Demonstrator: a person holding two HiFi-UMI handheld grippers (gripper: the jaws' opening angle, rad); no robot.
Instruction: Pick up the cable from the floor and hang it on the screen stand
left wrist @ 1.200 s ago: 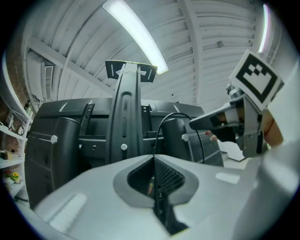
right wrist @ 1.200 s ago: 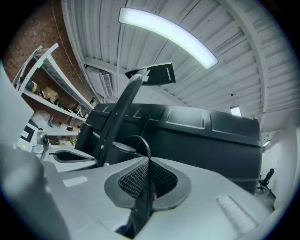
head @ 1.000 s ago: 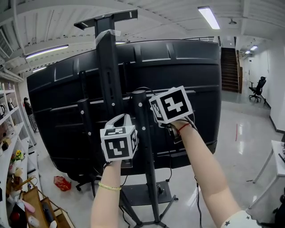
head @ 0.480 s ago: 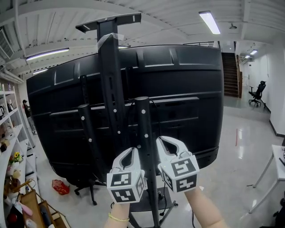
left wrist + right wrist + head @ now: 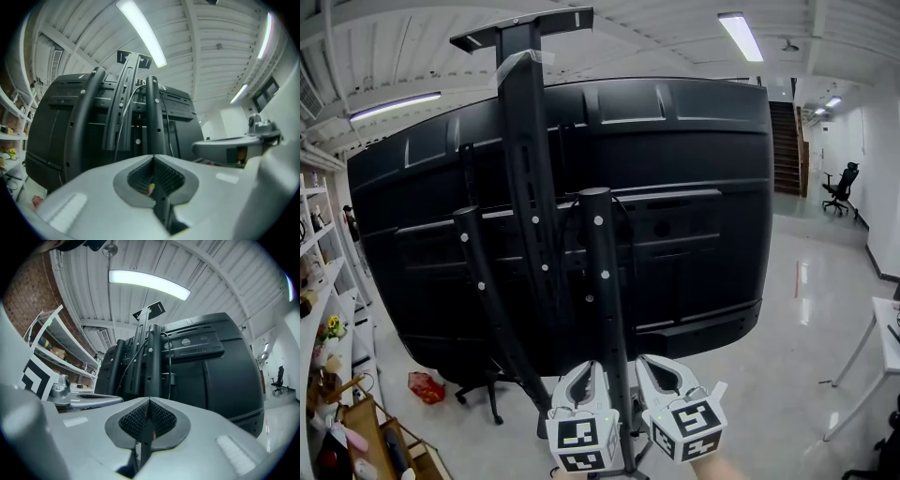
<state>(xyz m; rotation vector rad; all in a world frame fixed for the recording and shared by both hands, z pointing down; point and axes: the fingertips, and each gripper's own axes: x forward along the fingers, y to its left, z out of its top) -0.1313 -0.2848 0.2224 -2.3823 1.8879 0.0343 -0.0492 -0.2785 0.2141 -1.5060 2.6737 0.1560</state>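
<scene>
Hanging at 12 o'clock from both grippers, the cable (image 5: 168,357) is seen draped over the top of the screen stand (image 5: 598,272) and trailing down beside its right-hand post, against the black back of the screen (image 5: 694,187).

Left gripper (image 5: 589,370): held at 6 o'clock in the head view, just beside the post; jaws clenched together, nothing between them.

Right gripper (image 5: 649,364): held close at the left gripper's 3 o'clock, on the other side of the post; jaws likewise pressed together and empty.

Edges and room: open glossy floor (image 5: 806,319) is found at 3 to 4 o'clock, bounded by a table edge (image 5: 886,328). An office chair (image 5: 841,186) and stairs (image 5: 785,141) stand well apart at 2 to 3 o'clock. Shelves (image 5: 319,281) crowd the 9 o'clock side, with a red bag (image 5: 425,384) on the floor at 7 o'clock.

Markings: black-and-white square markers are borne on each gripper cube. Pale tape (image 5: 525,64) is wrapped near the stand's top; no lettering can be made out on it.
</scene>
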